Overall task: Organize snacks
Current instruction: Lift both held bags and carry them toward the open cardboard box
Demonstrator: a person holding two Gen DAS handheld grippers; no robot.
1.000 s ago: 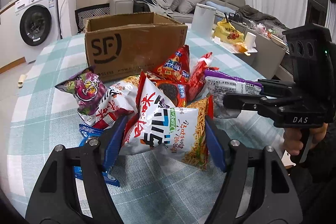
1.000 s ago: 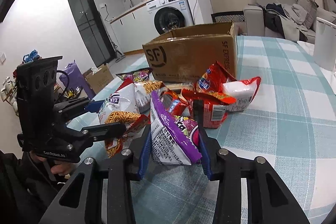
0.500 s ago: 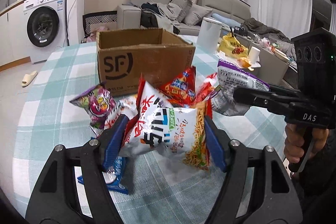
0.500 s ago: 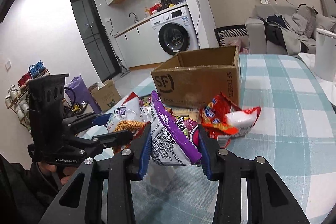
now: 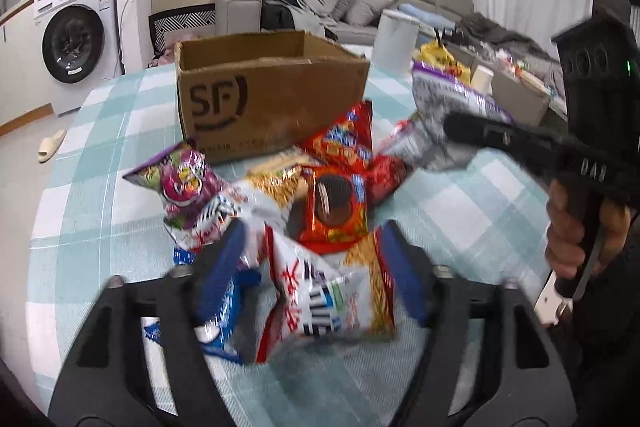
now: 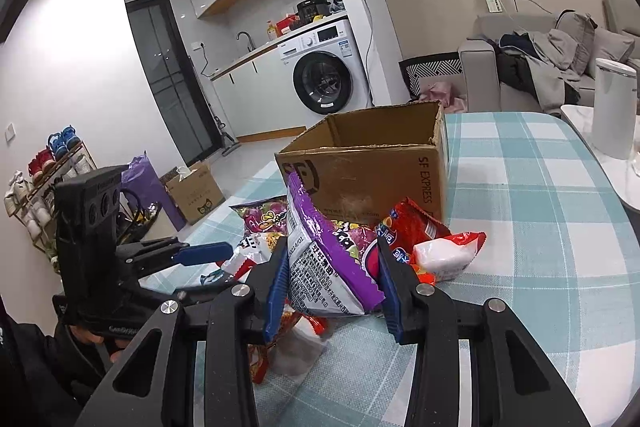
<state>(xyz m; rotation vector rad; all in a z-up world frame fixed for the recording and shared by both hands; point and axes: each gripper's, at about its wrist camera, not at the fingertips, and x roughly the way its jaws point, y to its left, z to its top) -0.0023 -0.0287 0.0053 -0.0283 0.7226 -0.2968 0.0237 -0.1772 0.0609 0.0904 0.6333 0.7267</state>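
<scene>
We find the snack pile on a round table under a teal-and-white checked cloth [image 5: 92, 187], just in front of an open brown cardboard box printed "SF" [image 5: 272, 99]. From the left in the left wrist view: a purple-and-green crinkled snack bag [image 5: 182, 187] lies at the pile's left edge, and a blue-and-white foil packet [image 5: 218, 311] sits beneath the left gripper's [image 5: 314, 269] near finger. That gripper's jaws have just been opening. The white-and-orange noodle packet [image 5: 332, 301] sits between its blue pads [image 5: 224, 263], tilted and blurred; the pads appear to stand clear of it, so we record the jaws as parted and not pressing. Behind it lies an orange-red cookie packet showing a dark sandwich biscuit [image 5: 334, 203], then a red crisp bag [image 5: 346, 139] leaning near the box front.

Further right, the right gripper [image 6: 332, 277] is clamped narrowly on a purple-and-grey foil snack bag [image 6: 324, 259]. The bag is raised above the cloth and stands upright, with its top corner overlapping the box front in the right wrist view. A hand [image 5: 576, 239] grips that tool's handle. A red-and-white packet [image 6: 444, 255] lies on the cloth right of the held bag. The box interior, as far as visible, shows only bare cardboard.
</scene>
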